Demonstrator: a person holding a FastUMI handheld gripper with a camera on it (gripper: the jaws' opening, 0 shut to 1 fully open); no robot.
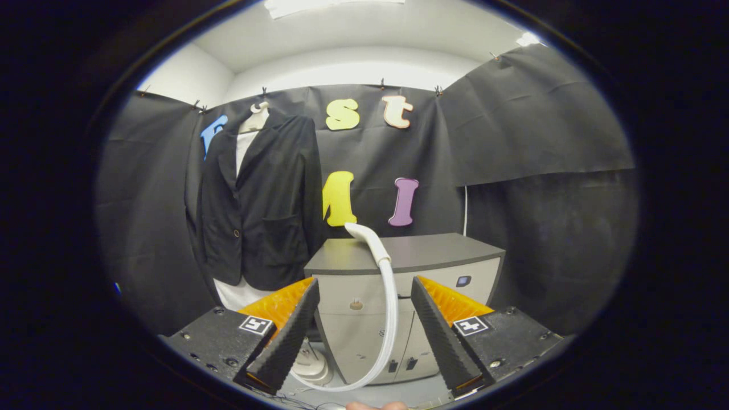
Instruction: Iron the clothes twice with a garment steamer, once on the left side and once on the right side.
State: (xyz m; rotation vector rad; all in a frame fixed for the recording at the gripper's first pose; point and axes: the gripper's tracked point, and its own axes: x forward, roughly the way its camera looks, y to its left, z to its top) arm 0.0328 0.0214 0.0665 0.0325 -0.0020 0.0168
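Facing the cabinet (398,256), tool (364,336) level, fingers wide, steamer hose (389,307) between them

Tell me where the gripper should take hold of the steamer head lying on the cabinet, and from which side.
Probably the white handle of the steamer head, just above where the hose joins. It slants over the front edge of the cabinet, so a straight approach from the front, fingers either side, looks best. The gripper is open, well short of it, with the hose showing between its fingers.
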